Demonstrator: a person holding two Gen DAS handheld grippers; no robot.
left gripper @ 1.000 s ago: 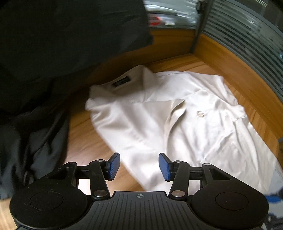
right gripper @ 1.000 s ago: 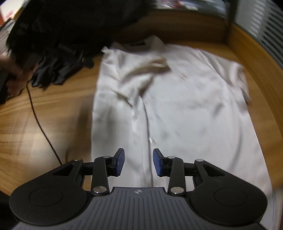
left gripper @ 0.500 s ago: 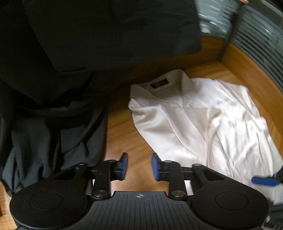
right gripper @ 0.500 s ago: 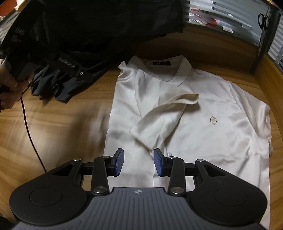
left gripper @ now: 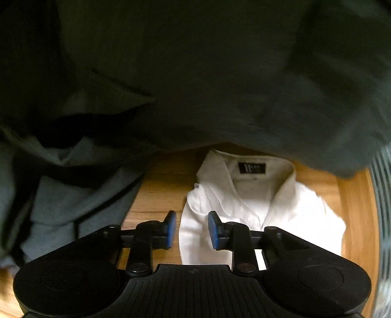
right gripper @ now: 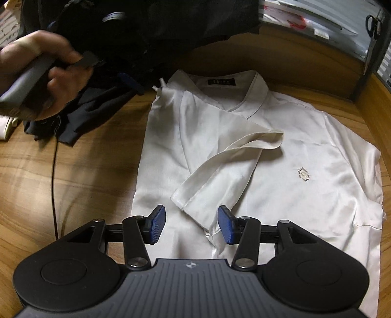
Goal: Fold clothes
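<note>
A white satin short-sleeved shirt (right gripper: 281, 176) lies front up on the wooden table (right gripper: 85, 171), collar at the far end, with one sleeve (right gripper: 220, 171) folded across its chest. My right gripper (right gripper: 191, 224) hovers open just above that sleeve's cuff, and nothing is pinched. My left gripper (left gripper: 191, 230) is open at the shirt's (left gripper: 281, 215) shoulder edge below the collar label (left gripper: 251, 168). In the right wrist view a hand (right gripper: 48, 73) holds the left gripper (right gripper: 132, 84), one blue pad showing by the shoulder.
A pile of dark clothes (left gripper: 195, 73) fills the upper left wrist view and lies left of the shirt (right gripper: 85, 115). A black cable (right gripper: 52, 171) runs over the table. A raised wooden rim (right gripper: 293, 56) bounds the far side; scissors (right gripper: 374, 23) hang behind it.
My left gripper moved in towards the collar and shoulder, its jaws narrower than a second ago. My right gripper's jaws opened wider over the folded sleeve's cuff.
</note>
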